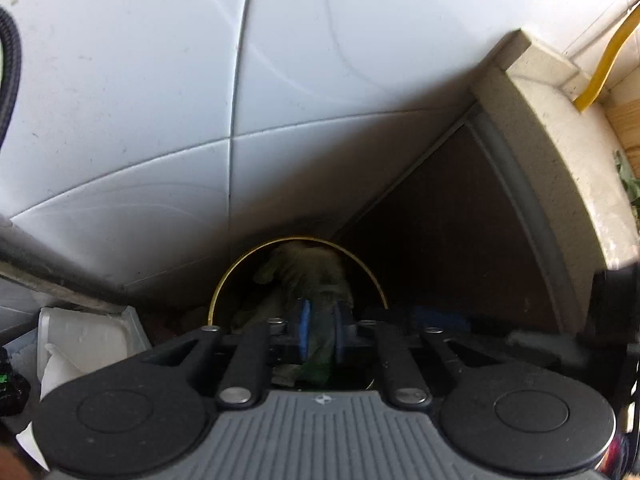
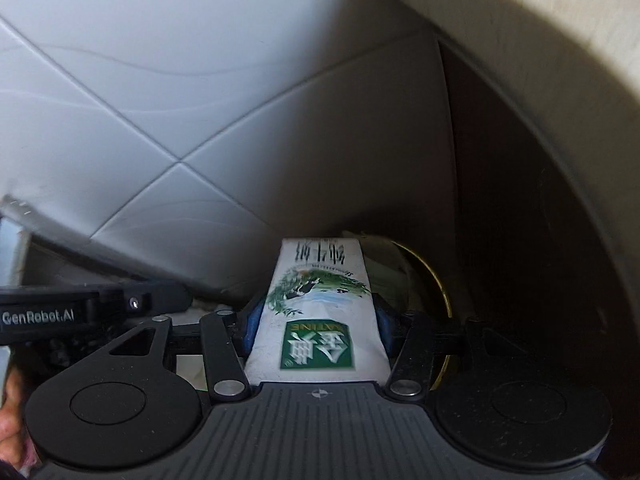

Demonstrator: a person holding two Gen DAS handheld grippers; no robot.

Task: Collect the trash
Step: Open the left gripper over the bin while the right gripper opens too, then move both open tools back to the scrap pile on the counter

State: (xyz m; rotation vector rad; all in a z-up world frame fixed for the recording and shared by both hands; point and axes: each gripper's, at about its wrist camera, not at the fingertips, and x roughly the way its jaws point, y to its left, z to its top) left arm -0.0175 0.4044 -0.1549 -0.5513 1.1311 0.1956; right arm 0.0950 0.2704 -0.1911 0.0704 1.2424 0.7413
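My left gripper [image 1: 322,322] points down over a round bin with a gold rim [image 1: 222,280]. Its blue pads [image 1: 305,326] stand close together, and a crumpled olive-green wrapper [image 1: 314,274] fills the narrow gap and hangs into the bin's dark mouth. My right gripper [image 2: 318,322] is shut on a white milk carton [image 2: 320,308] with a green label and a willow picture. The carton lies lengthwise between the blue pads [image 2: 253,326] and its far end reaches over the same gold rim [image 2: 440,292]. The left gripper's black body [image 2: 60,314] shows at the left of the right wrist view.
The bin stands on white floor tiles [image 1: 140,100] in a corner. A dark panel [image 1: 440,220] and a pale stone ledge [image 1: 560,152] close in the right side. A white plastic container [image 1: 84,340] and a metal bar [image 1: 48,268] lie at the left.
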